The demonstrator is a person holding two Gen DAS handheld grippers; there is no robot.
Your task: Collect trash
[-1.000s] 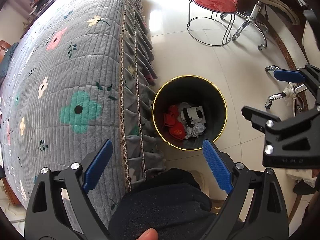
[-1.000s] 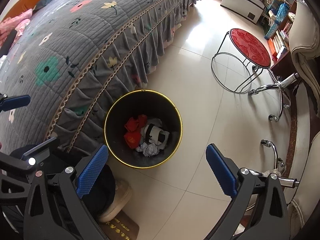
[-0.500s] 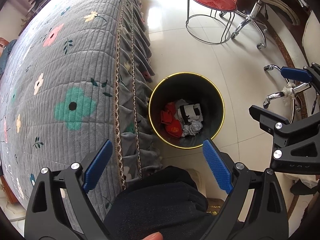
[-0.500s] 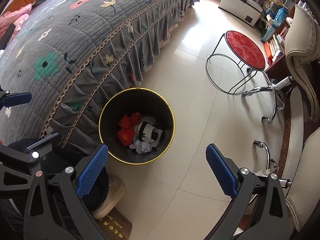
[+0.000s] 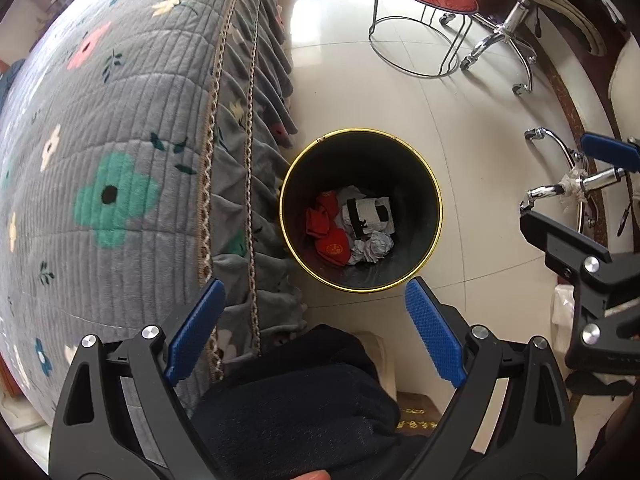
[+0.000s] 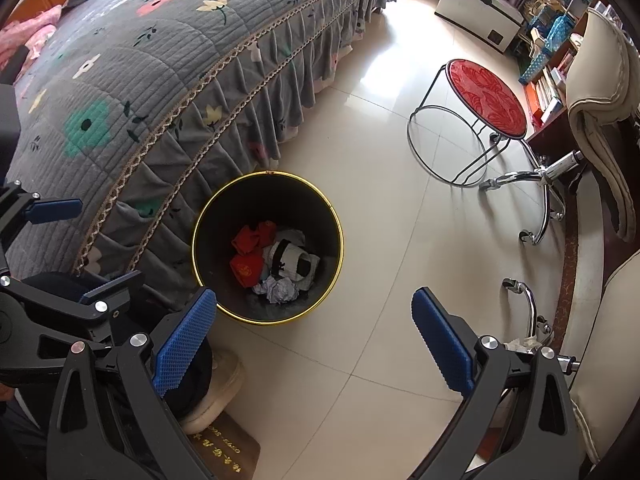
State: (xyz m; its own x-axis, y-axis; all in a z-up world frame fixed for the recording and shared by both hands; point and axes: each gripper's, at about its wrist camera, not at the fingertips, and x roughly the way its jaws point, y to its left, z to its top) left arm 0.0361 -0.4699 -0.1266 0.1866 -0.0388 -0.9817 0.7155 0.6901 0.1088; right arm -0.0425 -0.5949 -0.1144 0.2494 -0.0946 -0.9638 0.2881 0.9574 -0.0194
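Note:
A black trash bin with a gold rim stands on the tile floor beside the bed; it also shows in the right wrist view. Inside lie red wrappers, a black-and-white package and crumpled grey paper. The same trash shows in the right wrist view. My left gripper is open and empty, held above the bin's near side. My right gripper is open and empty, above the floor just right of the bin. Each gripper shows at the edge of the other's view.
A bed with a grey floral quilt and ruffled skirt lies left of the bin. A red round stool and a swivel chair base stand far right. A cream chair is at the right edge. My dark-trousered leg and shoe are below.
Both grippers have drawn slightly back and leftward, so the bin sits a little farther away in both views. Both stay open and empty.

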